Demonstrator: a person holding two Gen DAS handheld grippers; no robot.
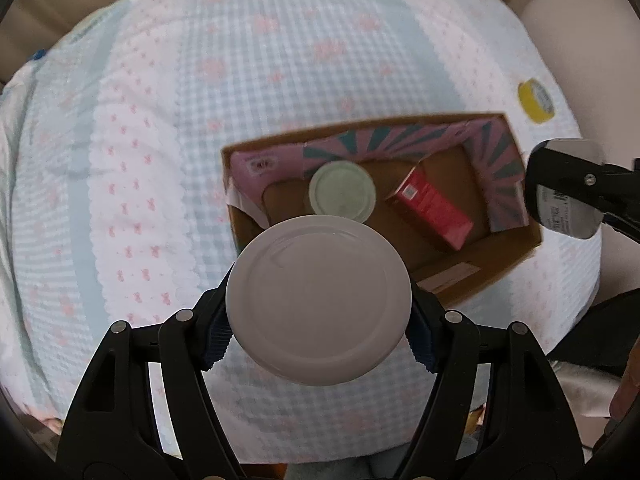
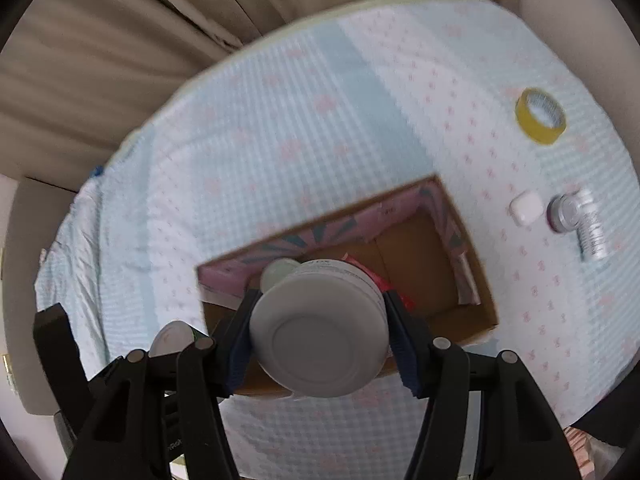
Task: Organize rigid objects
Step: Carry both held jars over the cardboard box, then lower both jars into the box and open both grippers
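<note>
My left gripper [image 1: 319, 312] is shut on a white-lidded jar [image 1: 319, 300], held above the near left corner of an open cardboard box [image 1: 504, 268]. Inside the box stand a pale green-lidded jar [image 1: 342, 192] and a red carton [image 1: 430, 208]. My right gripper [image 2: 320, 344] is shut on a white round tub [image 2: 320, 332], held over the box [image 2: 480, 280] near its front edge. The right gripper with its tub also shows at the right edge of the left wrist view [image 1: 568, 188]. The left gripper's jar lid shows in the right wrist view [image 2: 173, 338].
The box sits on a bed with a blue-checked, pink-patterned cover [image 1: 160, 160]. A yellow tape roll [image 2: 540, 116], a small white square case [image 2: 526, 208] and a silver bottle [image 2: 580, 220] lie right of the box. Beige curtains [image 2: 120, 60] hang behind the bed.
</note>
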